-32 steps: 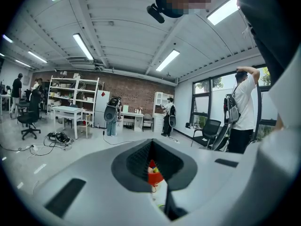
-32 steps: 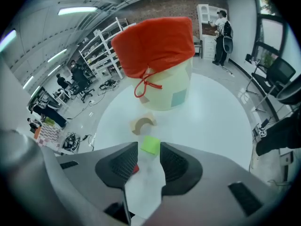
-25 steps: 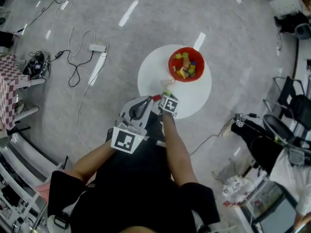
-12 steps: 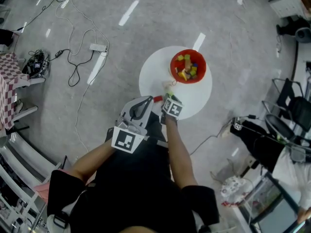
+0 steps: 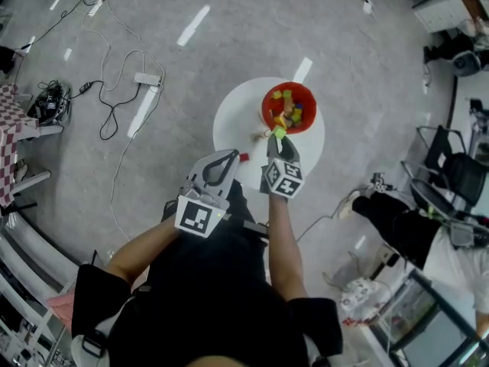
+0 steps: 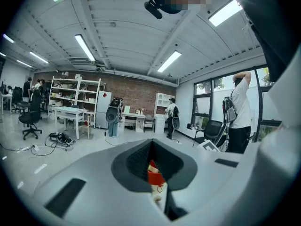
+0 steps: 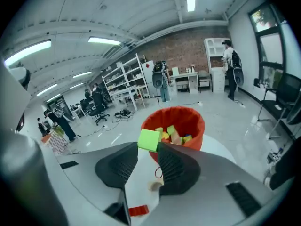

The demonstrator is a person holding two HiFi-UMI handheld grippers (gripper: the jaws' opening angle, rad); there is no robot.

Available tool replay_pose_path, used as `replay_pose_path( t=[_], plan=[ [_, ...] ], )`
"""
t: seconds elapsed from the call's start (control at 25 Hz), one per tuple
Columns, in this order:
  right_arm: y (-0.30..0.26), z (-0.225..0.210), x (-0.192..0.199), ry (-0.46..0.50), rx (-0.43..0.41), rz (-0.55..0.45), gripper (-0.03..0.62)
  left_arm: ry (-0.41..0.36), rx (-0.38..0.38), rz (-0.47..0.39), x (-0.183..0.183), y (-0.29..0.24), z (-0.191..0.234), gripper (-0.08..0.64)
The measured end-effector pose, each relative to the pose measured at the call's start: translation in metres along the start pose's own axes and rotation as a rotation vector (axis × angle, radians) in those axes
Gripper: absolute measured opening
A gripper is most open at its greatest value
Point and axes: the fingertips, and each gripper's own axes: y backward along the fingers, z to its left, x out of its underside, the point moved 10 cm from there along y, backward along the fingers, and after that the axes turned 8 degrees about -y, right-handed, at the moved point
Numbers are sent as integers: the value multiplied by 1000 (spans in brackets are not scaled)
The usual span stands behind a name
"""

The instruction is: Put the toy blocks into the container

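Note:
My right gripper [image 5: 276, 138] [image 7: 148, 146] is shut on a light green block [image 5: 280, 132] [image 7: 149, 140], held above the white round table [image 5: 233, 125] just short of the red container [image 5: 266, 113] [image 7: 197, 128]. Its jaws have just been closing, with the block between them. The container holds several coloured blocks. A red block [image 5: 244, 157] [image 7: 138, 210] [image 6: 154, 177] and a small beige piece [image 7: 153, 186] lie on the table near its front edge. My left gripper [image 5: 229, 157] [image 6: 157, 173] hangs shut and empty at that edge, its tips next to the red block.
Cables and a power strip [image 5: 145, 77] trail over the grey floor at the left. Office chairs [image 5: 451, 178] and bags [image 5: 359, 297] crowd the floor at the right. A checked cloth [image 5: 6, 121] shows at the far left edge.
My right gripper has lifted off the table with the green block and moved toward the red container. The left gripper has stayed where it was.

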Motion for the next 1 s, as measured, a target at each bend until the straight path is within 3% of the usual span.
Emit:
replay_pose_path(
  t=[0.24, 0.44, 0.72, 0.88, 1.0],
  plan=[
    [-36, -24, -19, -1, 109, 19, 130, -16, 3, -2, 1, 7, -2, -5],
    [-41, -28, -19, 27, 153, 17, 132, -10, -11, -5, 3, 11, -2, -5],
    [-10, -17, -13, 0, 112, -72, 125, -6, -10, -23, 2, 16, -4, -5],
    [4, -10, 7, 15, 92, -78, 15, -7, 0, -32, 2, 15, -5, -5],
    [3, -8, 35, 21, 67, -15, -2, -12, 10, -28, 3, 16, -6, -5]
  ],
)
